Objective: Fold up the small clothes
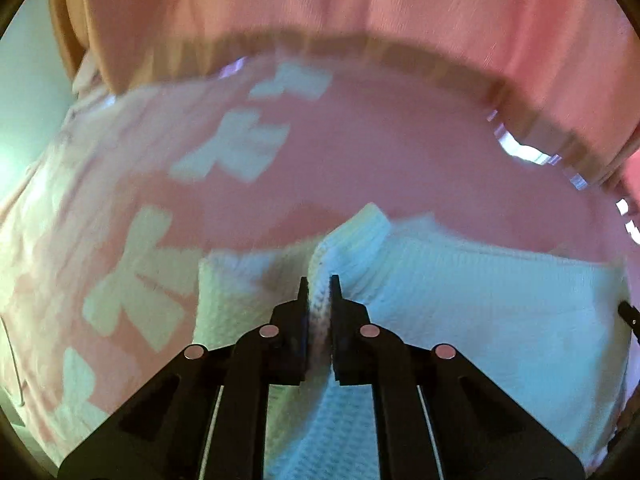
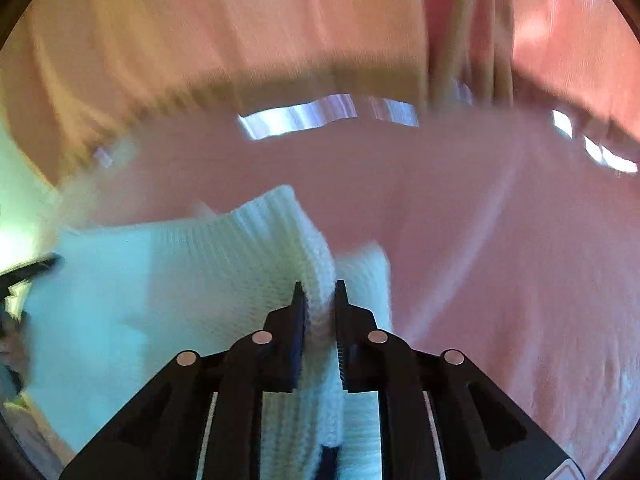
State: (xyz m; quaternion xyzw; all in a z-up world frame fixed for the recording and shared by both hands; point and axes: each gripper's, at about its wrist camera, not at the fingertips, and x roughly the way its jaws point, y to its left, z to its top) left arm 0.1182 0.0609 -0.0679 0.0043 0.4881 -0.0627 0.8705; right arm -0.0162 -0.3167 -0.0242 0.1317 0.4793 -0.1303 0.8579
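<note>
A white ribbed knit garment (image 1: 480, 312) fills the lower part of both wrist views; in the right wrist view it (image 2: 140, 280) spreads to the left. My left gripper (image 1: 319, 284) is shut on a pinched fold of its edge. My right gripper (image 2: 319, 292) is shut on another fold of the same knit, which runs down between the fingers. The garment hangs stretched between the two grippers above a pink cloth (image 1: 400, 152). Both views are motion-blurred.
The pink cloth with white cross-shaped patches (image 1: 136, 276) covers the surface below; it also shows in the right wrist view (image 2: 520, 260). Pink and tan draped fabric (image 1: 360, 0) hangs behind. A wooden edge (image 2: 280, 84) runs across the back. The other gripper's dark tip (image 1: 630, 316) shows at the right edge.
</note>
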